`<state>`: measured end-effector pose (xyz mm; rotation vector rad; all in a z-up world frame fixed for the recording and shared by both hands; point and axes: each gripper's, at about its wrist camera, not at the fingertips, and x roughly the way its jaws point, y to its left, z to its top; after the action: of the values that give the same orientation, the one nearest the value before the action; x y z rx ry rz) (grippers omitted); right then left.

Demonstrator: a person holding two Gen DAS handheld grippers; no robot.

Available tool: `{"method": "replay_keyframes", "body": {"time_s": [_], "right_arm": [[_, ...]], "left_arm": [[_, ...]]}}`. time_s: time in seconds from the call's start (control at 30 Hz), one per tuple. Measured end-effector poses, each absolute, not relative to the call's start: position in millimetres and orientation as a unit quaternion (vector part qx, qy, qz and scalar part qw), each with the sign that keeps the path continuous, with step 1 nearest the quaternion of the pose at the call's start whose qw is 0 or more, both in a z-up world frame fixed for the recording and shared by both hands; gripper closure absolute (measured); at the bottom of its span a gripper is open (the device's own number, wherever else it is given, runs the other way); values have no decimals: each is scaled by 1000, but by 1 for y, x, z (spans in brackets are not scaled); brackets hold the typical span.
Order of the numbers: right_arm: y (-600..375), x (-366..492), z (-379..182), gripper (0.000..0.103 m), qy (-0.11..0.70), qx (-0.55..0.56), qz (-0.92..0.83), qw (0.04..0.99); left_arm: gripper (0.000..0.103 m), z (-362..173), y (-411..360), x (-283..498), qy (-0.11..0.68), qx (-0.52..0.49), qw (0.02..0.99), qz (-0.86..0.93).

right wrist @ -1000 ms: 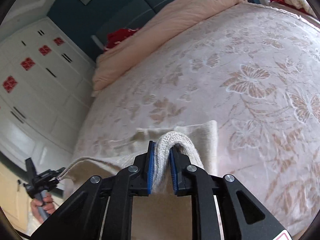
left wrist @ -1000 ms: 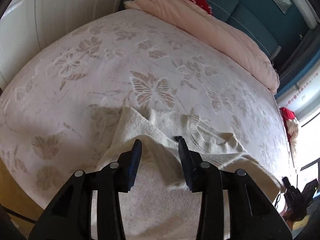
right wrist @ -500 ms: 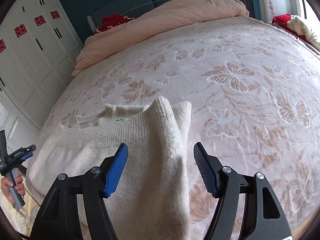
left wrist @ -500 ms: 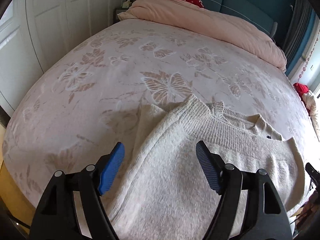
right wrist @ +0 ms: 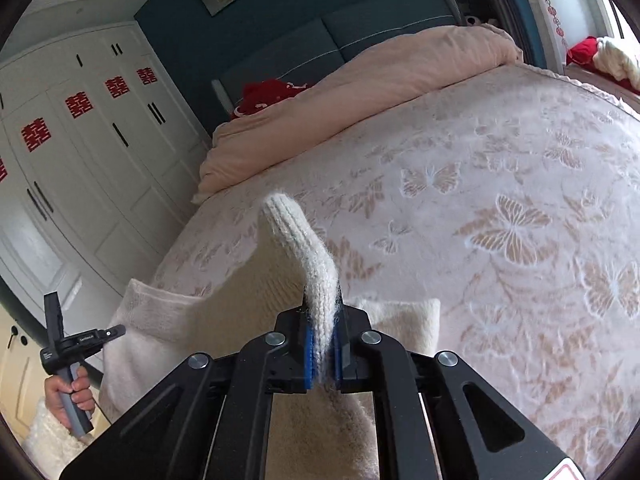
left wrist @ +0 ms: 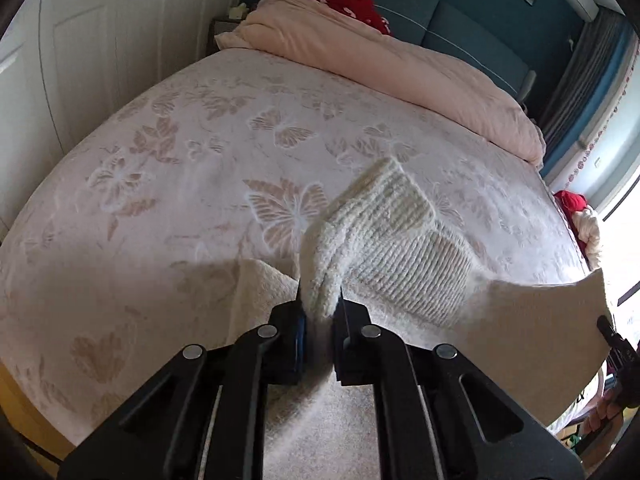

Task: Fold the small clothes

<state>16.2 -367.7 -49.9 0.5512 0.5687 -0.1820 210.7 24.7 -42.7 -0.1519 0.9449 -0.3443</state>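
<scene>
A cream ribbed-knit sweater (left wrist: 404, 264) is seen on a pale pink bedspread (left wrist: 180, 184) patterned with tan butterflies. A plain peach duvet (right wrist: 360, 92) is shown at twelve o'clock, before a teal headboard (right wrist: 360, 28). White wardrobe doors (right wrist: 80, 160) are marked with red emblems.

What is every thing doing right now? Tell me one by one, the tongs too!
Left tongs: shut, pinching the jumper's ribbed knit.
Right tongs: shut, pinching another ribbed edge.
Cream knitted jumper: lifted where both tongs pinch it, the rest draped on the bed.
White butterfly-patterned bedspread: spread flat over the bed.
Pale pink duvet: rolled up along the head end.
White wardrobe doors: closed.
</scene>
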Motion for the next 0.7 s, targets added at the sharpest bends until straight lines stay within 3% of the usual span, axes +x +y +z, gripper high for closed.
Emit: {"method": "replay_keyframes", "body": {"time_s": [0.2,0.3,0.33,0.37,0.4,0.43,0.5,0.7], "right_arm": [[-401,75,-169,94,444,296,-135,835],[-385,41,-139,89,384,285,-137,867],[-379,24,-127,80,372,282,-138,874],[-373,6,-118,64,365,277,-136,879],[-366,-13,-112,56,361,268,-141,882],[-361,-32,-110,44,362,266,-145,881],[-350,-63,-117,44,377,274,-139,874],[-329,-90,-174,43,401,370,-103,832]], "left_arm": [[90,-135,14,249,565,-33,819,-100],[85,-120,19,224,517,-15,849,-108],[82,-113,23,214,511,-13,853,-111],[81,-105,29,199,501,-8,858,-116],[73,-100,33,190,494,-5,861,-120],[58,-97,39,176,492,-2,862,-120],[48,-96,49,153,493,-11,862,-119],[47,-123,75,109,504,-100,852,-98]]}}
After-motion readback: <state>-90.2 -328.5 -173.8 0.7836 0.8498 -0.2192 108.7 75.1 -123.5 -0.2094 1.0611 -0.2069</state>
